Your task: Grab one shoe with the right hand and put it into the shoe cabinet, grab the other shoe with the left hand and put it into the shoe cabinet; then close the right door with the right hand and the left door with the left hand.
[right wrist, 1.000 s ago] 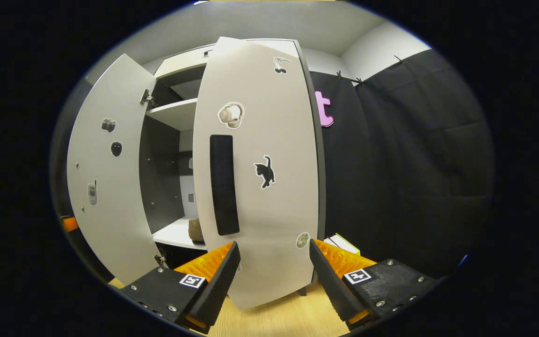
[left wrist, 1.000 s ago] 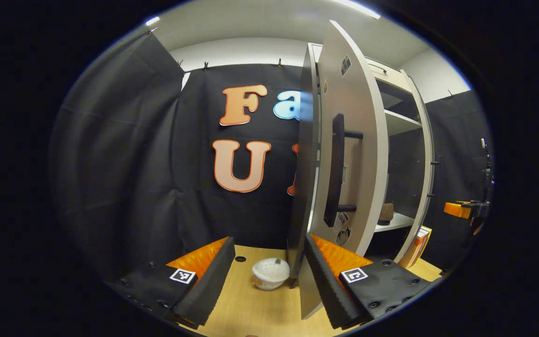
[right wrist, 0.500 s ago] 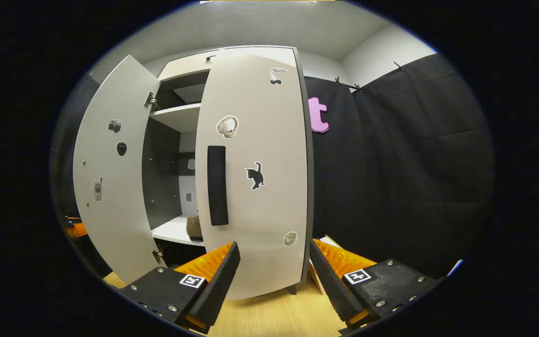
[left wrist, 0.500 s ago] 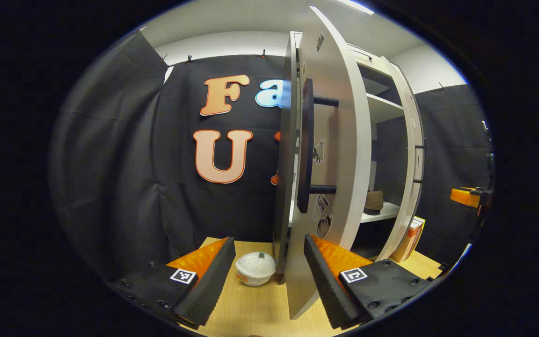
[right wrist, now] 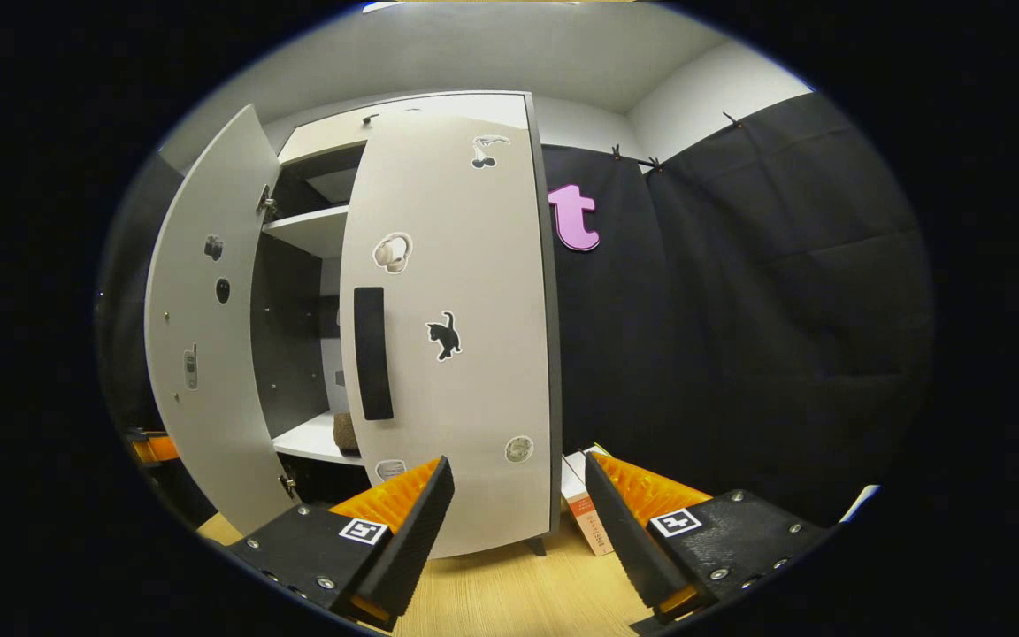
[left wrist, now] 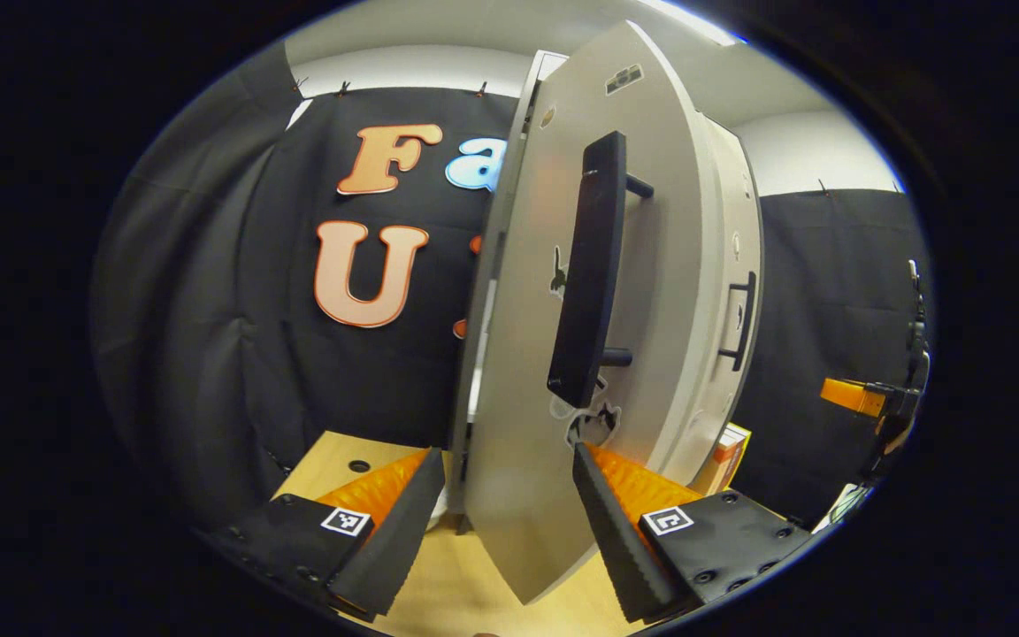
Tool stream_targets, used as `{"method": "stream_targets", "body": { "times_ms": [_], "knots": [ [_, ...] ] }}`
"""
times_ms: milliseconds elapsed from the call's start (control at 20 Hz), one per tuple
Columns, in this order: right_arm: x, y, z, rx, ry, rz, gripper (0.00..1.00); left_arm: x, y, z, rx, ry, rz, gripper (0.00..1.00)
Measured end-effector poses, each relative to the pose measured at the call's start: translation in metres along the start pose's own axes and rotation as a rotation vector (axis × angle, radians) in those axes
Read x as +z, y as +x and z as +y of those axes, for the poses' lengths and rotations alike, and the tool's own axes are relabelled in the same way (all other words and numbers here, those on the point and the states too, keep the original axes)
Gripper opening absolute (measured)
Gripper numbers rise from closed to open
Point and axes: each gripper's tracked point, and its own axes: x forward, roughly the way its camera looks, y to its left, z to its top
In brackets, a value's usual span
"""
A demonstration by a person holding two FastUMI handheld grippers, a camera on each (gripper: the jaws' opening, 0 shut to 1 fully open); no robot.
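In the left gripper view, the left gripper (left wrist: 501, 522) has its jaws spread wide, and the lower edge of the left door (left wrist: 527, 372) stands in the gap between the fingers. The door looks closest to the right-hand finger (left wrist: 602, 522), but I cannot tell whether it touches either finger; nothing is clamped. The door's black handle (left wrist: 589, 265) runs upright just above the gripper. Beyond it, the cabinet (left wrist: 722, 292) shows the right door and a second small handle (left wrist: 742, 318). The other gripper (left wrist: 863, 398) shows as an orange and black shape at the far right edge, well apart from the cabinet.

In the right gripper view, the right gripper (right wrist: 518, 531) is wide open too and holds nothing. It hangs over the wooden floor (right wrist: 509, 602), apart from the right door (right wrist: 456, 327), which lies nearly flat against the cabinet front. The left door (right wrist: 204, 336) stands ajar, leaving a gap onto the shelves. One shoe (right wrist: 346, 433) sits on the lower shelf (right wrist: 310, 440) inside, half hidden by the right door's edge. A small box (right wrist: 582, 518) leans on the floor beside the cabinet's right corner.
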Motion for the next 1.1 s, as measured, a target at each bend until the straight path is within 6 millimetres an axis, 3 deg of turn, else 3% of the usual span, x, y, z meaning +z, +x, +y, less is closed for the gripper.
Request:
{"method": "stream_targets", "body": {
  "times_ms": [250, 300, 400, 700, 900, 1100],
  "knots": [
    [0.008, -0.003, -0.019, -0.014, -0.005, -0.017, 0.92, -0.003, 0.033, -0.033, -0.035, 0.038, 0.008, 0.93],
    [0.010, -0.004, -0.024, -0.019, -0.004, -0.019, 0.92, -0.004, 0.043, -0.039, -0.050, 0.024, 0.011, 0.99],
    [0.013, -0.002, -0.035, -0.031, -0.004, -0.025, 0.92, -0.003, 0.064, -0.052, -0.077, 0.011, 0.016, 0.96],
    [0.012, 0.007, -0.062, -0.060, -0.010, -0.018, 0.92, -0.018, 0.136, -0.061, -0.036, 0.065, 0.063, 0.97],
    [0.006, 0.015, -0.067, -0.056, -0.007, -0.004, 0.92, -0.016, 0.144, -0.069, -0.021, 0.092, 0.051, 0.97],
    [0.003, 0.028, -0.058, -0.023, -0.011, 0.012, 0.92, -0.016, 0.145, -0.069, 0.009, 0.092, 0.059, 0.97]
  ]
}}
